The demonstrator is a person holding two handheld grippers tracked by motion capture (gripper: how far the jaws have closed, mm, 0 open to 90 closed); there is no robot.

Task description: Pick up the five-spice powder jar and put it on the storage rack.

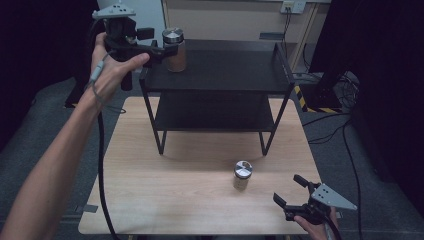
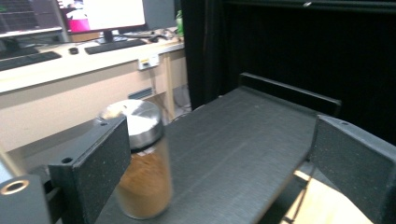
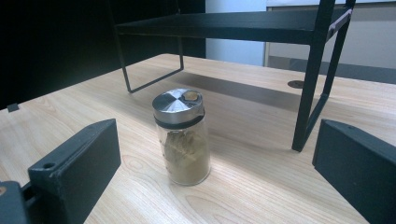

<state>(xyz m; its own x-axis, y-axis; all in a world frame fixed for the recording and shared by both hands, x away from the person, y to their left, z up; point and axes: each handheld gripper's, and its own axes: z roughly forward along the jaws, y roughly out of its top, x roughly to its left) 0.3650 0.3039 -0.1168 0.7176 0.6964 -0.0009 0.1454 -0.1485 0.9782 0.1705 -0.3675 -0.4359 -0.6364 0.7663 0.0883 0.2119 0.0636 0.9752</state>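
With jaws apart beside the spice jar at the shelf's top left corner, the left gripper risks knocking it off by swinging sideways.

One jar stands on the rack's top shelf; another jar on the table before it.

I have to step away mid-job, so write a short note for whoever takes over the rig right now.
Left gripper: open, up at the black rack's top shelf, beside the brown-powder jar that stands there, not clamped on it.
Right gripper: open, low at the table's near right corner, aimed at the second jar.
Done: one jar is on the top shelf.
Left: the second jar stands upright on the table before the rack, untouched; probably shelve it next.
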